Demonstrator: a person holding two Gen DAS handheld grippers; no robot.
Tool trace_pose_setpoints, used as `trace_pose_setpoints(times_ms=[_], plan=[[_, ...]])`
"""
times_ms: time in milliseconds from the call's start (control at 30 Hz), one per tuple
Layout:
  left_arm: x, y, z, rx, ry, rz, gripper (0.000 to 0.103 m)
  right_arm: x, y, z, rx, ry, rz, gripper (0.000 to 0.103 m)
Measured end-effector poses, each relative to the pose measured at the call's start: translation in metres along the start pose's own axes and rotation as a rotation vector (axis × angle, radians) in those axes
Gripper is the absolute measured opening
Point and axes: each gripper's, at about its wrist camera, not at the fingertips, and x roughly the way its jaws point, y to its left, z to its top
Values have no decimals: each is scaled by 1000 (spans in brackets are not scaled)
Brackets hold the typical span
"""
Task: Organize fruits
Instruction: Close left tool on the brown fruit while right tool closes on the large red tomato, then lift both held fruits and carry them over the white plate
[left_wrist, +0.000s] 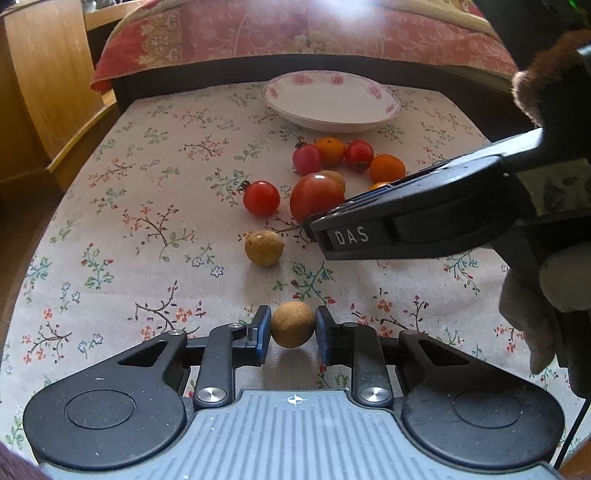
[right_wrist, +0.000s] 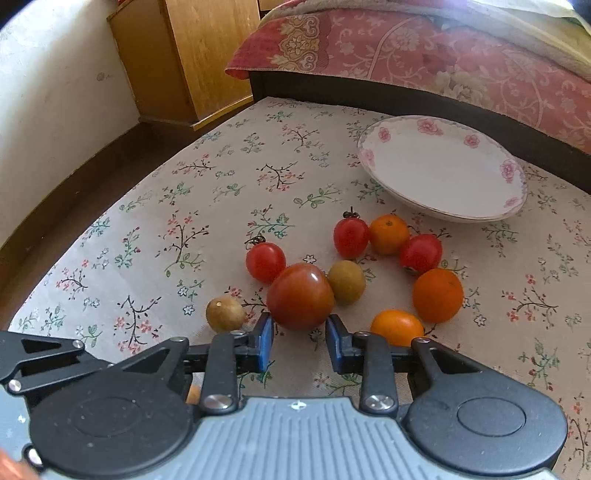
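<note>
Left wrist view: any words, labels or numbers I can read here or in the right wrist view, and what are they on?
"DAS": white letters on the tip of the right gripper, seen reaching toward the large tomato.
No other text: the plate carries only pink flowers, the tablecloth only floral print.

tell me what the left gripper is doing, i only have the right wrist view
Observer: The left gripper is shut on a small tan fruit, with one blue pad against each side of it.
Operator: ok and how does my gripper look from that side
Observer: In the left wrist view the right gripper reaches in from the right. Its tip is at the near lower side of the big red tomato, and its body hides most of one orange fruit. I cannot tell whether the tip touches the tomato.
</note>
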Motion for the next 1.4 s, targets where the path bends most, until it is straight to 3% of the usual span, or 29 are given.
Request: trace_pose_setpoints(times_ms=[267,333,400,633,700,900,1033,1200,1400], plan=[[0,4,6,-12,-11,18,33,-11,-1,4,-3,-26,-11,28],[-2,6,9,-20,-19,19,33,-14,0,5,-2,-31,-7,17],[-3,7,11,-22,-24,26,33,-17,-1,5,-2,-35,-10,13],[1,15,4,-37,13,24,33,-13,-10,0,14,-15,4,14],[1,19,2,-49,17,13,33,-11,-14,-3,40,-5,47,14],[1,20,-1,-45,19,-6,33,-9,-8,-4,13,-11,82,20],[1,19,-3,-41,29,-26,34,-4,3,1,-72,-3,90,45],[1,21,-4,-43,30,-37,34,8,13,11,-169,7,81,46],[0,22,-7,-33,28,-46,35,19,10,15,-175,17,100,45]])
